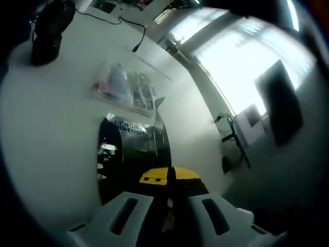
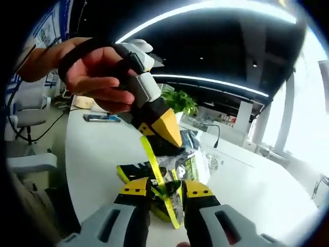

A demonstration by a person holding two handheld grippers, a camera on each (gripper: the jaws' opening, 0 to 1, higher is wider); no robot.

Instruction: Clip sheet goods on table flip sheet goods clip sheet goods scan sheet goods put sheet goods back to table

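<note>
Left gripper (image 1: 171, 177) clamped on a glossy black sachet (image 1: 134, 154) with white brand lettering; yellow jaw tips pressed together on its near edge. Sachet held above the white table (image 1: 46, 134), hanging out in front of the jaws, tilted.

Further out on the table in left gripper view: a clear plastic packet (image 1: 123, 88) lying flat, just beyond the black sachet's far edge. Dark bulky object (image 1: 49, 31) near the table's far corner; identity unclear. Black cable (image 1: 126, 25) trailing across the tabletop near it. Bright window (image 1: 247, 67) to the right, dark monitor (image 1: 280, 100) in front of it.

In right gripper view: right gripper (image 2: 165, 193) closed on the lower edge of the same sachet (image 2: 169, 177), here showing a black and yellow-green face with a yellow-green strip running up. Left gripper (image 2: 157, 126) coming in from upper left, yellow tips pinched on the sachet's upper edge, a person's hand (image 2: 95, 72) wrapped around its handle. Sachet stretched between the two grippers, above the table (image 2: 97, 149), not resting on it.

Behind: clear packet (image 2: 203, 159) on the tabletop, partly hidden by the held sachet. Green plant (image 2: 180, 100) at the table's far side. Flat dark item (image 2: 100, 118) on the table under the hand. White chair (image 2: 25, 123) at left.
</note>
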